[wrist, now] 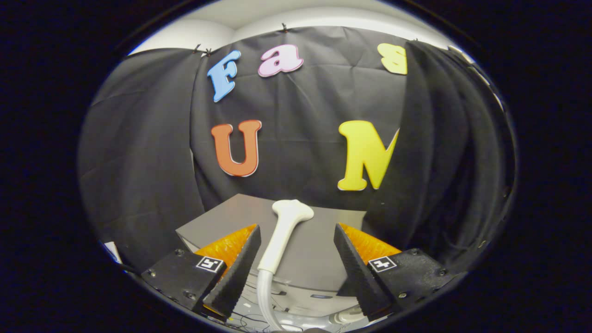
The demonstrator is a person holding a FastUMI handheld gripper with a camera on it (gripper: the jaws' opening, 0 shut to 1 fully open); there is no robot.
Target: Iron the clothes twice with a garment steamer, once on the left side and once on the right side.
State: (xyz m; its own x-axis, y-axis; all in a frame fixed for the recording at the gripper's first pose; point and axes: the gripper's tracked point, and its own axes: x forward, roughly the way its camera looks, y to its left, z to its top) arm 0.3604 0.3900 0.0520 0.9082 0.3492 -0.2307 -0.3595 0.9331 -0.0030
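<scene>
The gripper looks out toward the booth's black cloth wall, which hangs in folds behind everything. A second fall of black cloth hangs nearer on the right side and covers part of the wall behind it. A pale ceiling shows above the top hem of the cloth, where small clips hold it up.

Below the wall stands a grey desk, seen from a low angle, its far left corner pointing toward the cloth. Its top is bare apart from the steamer lying over its near edge. Under that near edge, thin dark cables lie loosely tangled on a light surface.

The garment steamer is white, with a slim handle that widens into a flattened head at the far end, over the desk's top. A pale hose runs down from the base of the handle and curves away to the right beneath the fingers.

The jaws are spread wide. The steamer's handle stands in the gap between them, nearer the left finger than the right finger, and neither finger touches it.
</scene>
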